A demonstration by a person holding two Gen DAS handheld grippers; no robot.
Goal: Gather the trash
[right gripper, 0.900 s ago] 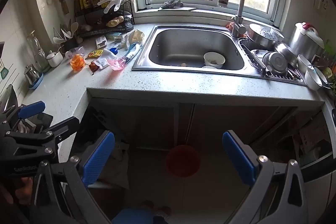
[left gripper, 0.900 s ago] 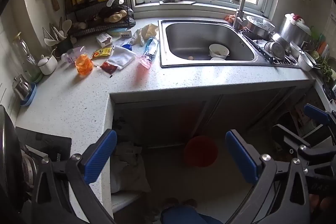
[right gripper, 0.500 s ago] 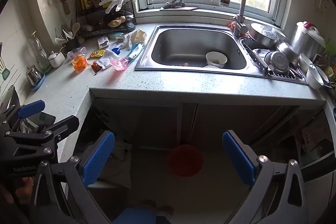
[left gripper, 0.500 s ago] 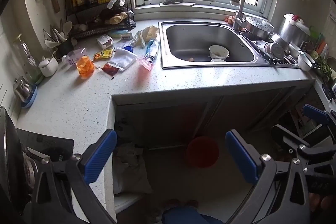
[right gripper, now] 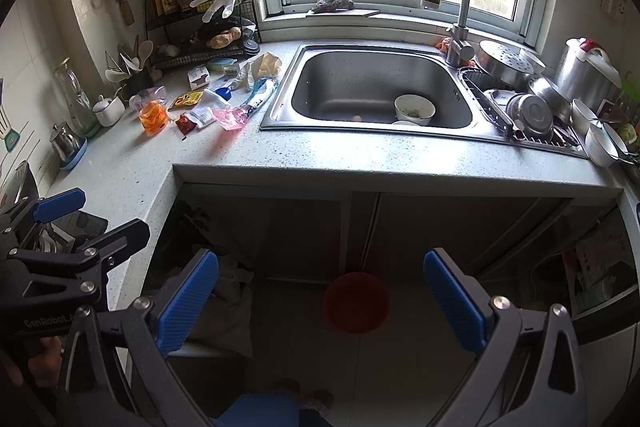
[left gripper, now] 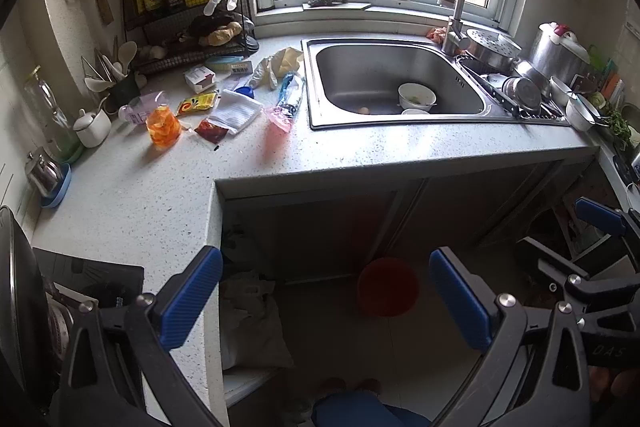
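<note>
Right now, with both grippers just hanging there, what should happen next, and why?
Probably move the left gripper forward toward the pink wrapper beside the sink. Both grippers are open and empty, low in front of the counter, and the litter lies untouched.

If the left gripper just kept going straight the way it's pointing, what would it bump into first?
Probably the red bin on the floor under the countertop. The left gripper, open and empty, frames it between its fingers, with nothing visibly in between. Depth is hard to judge through the fisheye lens.
</note>
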